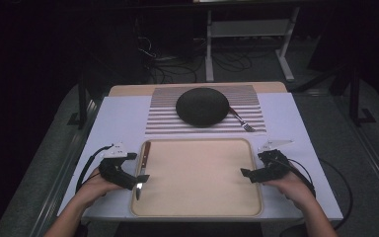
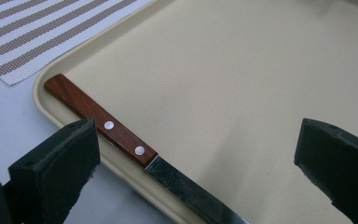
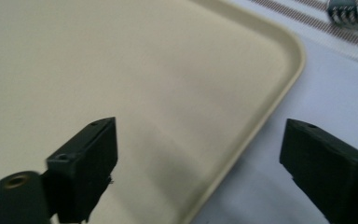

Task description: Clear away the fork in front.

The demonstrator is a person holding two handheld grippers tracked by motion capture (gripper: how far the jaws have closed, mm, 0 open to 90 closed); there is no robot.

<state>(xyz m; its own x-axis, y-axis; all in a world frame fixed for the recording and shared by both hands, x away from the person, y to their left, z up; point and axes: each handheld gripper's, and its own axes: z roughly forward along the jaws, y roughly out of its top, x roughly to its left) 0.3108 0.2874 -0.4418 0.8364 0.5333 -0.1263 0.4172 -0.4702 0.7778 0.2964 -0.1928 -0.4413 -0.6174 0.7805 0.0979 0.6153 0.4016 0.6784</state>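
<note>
Beige tray (image 1: 197, 207) holds the knife (image 2: 121, 135) along its left rim, where the left gripper (image 1: 135, 174) hovers with jaws wide apart over it, while the right gripper (image 1: 249, 174) gapes empty at the right rim, so next comes closing on the wooden handle.

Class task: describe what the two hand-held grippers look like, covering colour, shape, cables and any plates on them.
Both the left gripper and the right gripper are black, blocky tools with two thick, square-ended jaws. In the gripper views the jaw blocks look matt, with small holes in their top faces. Each carries a pale grey three-cornered plate on top and trails a black cable that loops back along the table. The forearms are bare, no sleeves visible.
</note>
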